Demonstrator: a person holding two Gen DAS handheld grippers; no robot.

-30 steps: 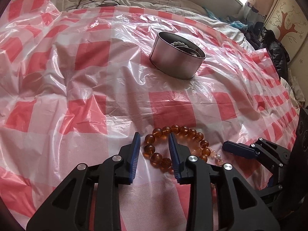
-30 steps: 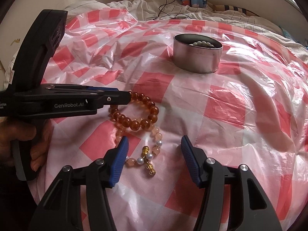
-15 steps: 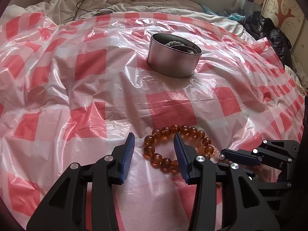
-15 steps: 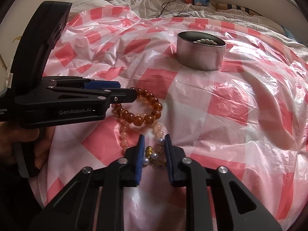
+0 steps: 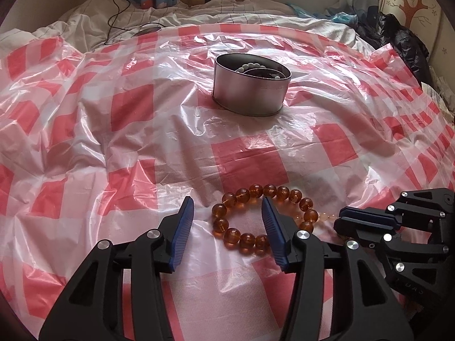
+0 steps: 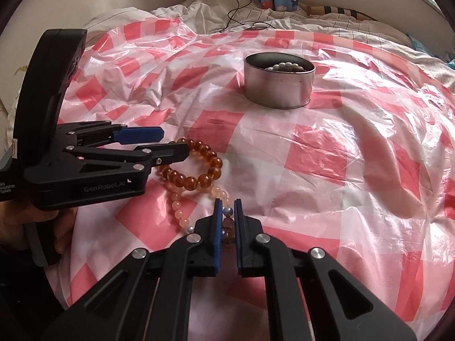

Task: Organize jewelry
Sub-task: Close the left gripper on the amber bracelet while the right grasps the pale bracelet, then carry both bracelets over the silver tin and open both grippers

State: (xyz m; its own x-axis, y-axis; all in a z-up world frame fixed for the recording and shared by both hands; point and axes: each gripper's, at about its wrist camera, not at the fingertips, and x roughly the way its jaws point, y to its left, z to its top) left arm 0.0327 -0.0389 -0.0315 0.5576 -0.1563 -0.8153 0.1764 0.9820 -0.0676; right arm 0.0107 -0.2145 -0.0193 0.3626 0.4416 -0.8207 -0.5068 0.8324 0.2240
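An amber bead bracelet [image 5: 264, 218] lies on the red-and-white checked plastic sheet [image 5: 142, 142]. My left gripper [image 5: 227, 224] is open, its jaws straddling the bracelet's left part. It also shows in the right wrist view [image 6: 167, 145], over the amber bracelet [image 6: 196, 170]. A pale pink bead bracelet [image 6: 182, 213] with pearls and a gold charm lies beside it. My right gripper [image 6: 227, 216] is shut on this pink bracelet's charm end. A round metal tin [image 5: 251, 85] holding white beads stands farther back; it also shows in the right wrist view [image 6: 280, 83].
The sheet covers a bed with rumpled white bedding [image 5: 199, 8] and a black cable [image 5: 119, 14] at the back. Dark clothes [image 5: 398, 39] lie at the far right. My right gripper shows at the left wrist view's right edge [image 5: 366, 221].
My right gripper closed from wide open onto the pink bracelet's charm end. My left gripper opened a little wider around the amber bracelet.
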